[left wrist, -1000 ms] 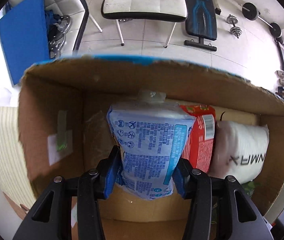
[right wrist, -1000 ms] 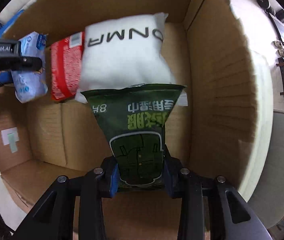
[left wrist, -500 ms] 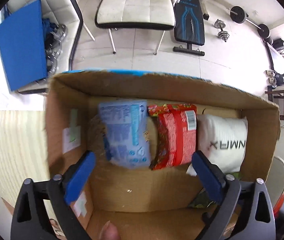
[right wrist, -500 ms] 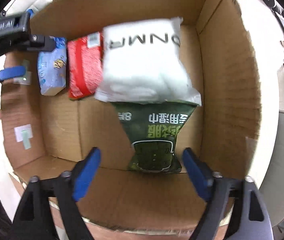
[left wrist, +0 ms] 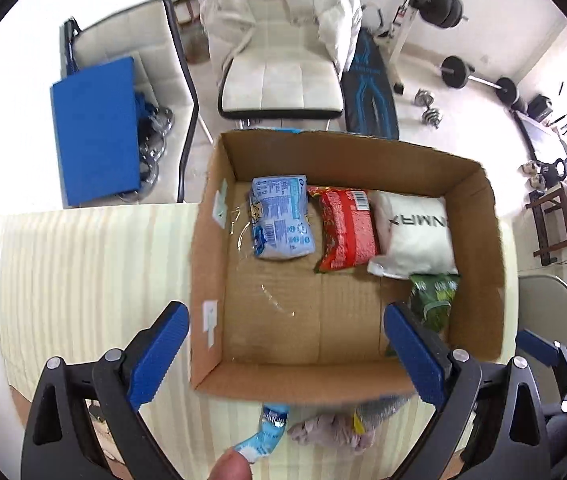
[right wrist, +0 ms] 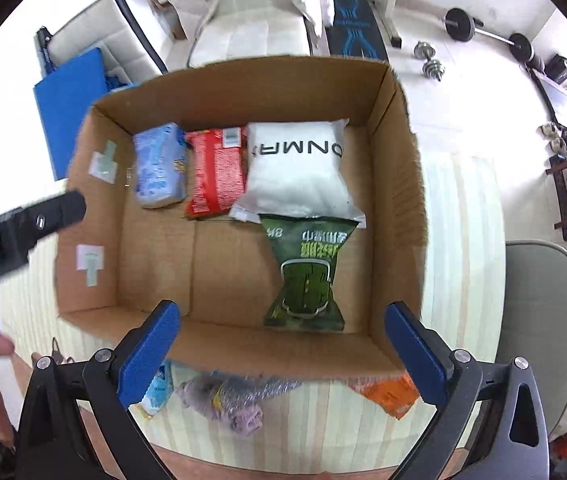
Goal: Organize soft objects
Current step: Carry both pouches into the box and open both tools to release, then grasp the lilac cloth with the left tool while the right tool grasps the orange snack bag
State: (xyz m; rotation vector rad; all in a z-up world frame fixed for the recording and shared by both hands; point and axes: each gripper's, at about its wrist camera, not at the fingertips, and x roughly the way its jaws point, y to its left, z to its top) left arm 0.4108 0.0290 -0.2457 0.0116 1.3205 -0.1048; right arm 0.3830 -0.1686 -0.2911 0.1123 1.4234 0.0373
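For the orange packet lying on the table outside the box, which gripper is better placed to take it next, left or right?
Probably right. The right gripper is open and empty, and the orange packet lies just below the cardboard box, near its right-hand finger. The left gripper, also open, sits nearer the light-blue packet.

light: bright daylight, floor [left wrist: 423,80] washed out
edges: fisheye bend, dark corners
blur: box rim [right wrist: 267,354] smeared
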